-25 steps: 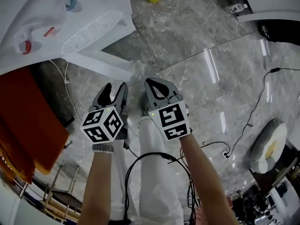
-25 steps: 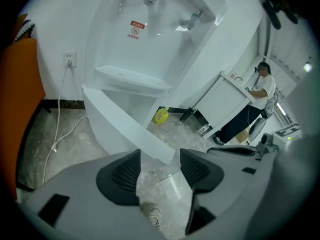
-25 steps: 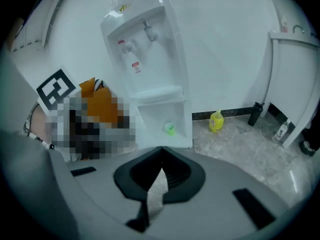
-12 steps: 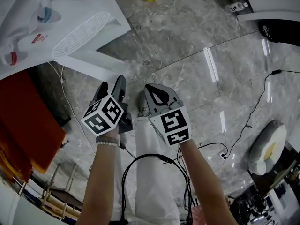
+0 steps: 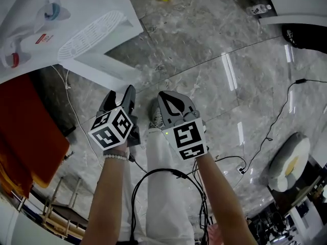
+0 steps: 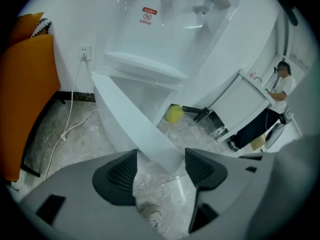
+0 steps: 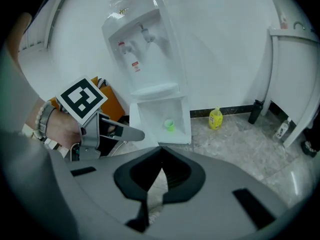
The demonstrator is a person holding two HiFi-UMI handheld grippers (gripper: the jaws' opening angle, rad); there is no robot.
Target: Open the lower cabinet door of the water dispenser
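Release of the lower cabinet door [image 6: 137,126], shown from three views. The jaws of the left gripper [image 6: 160,168] have just been opened to their full spread. The free lower corner of the door is seen through the gap between them, but neither pad is pressed on it and nothing is grasped. In the head view this gripper is held near the white water dispenser [image 5: 30,19], which stands at upper left, with its door panel angled out toward the person. The right gripper [image 7: 161,168] is clenched on nothing, as it was a second earlier, and is kept just beside the left. In the right gripper view the door is seen swung out to the left, so that the cabinet [image 7: 160,111] interior and a green cup [image 7: 170,125] inside it are exposed. The task is therefore judged to be essentially complete: the door is already open and has been let go, and only withdrawal of the left gripper appears to remain.
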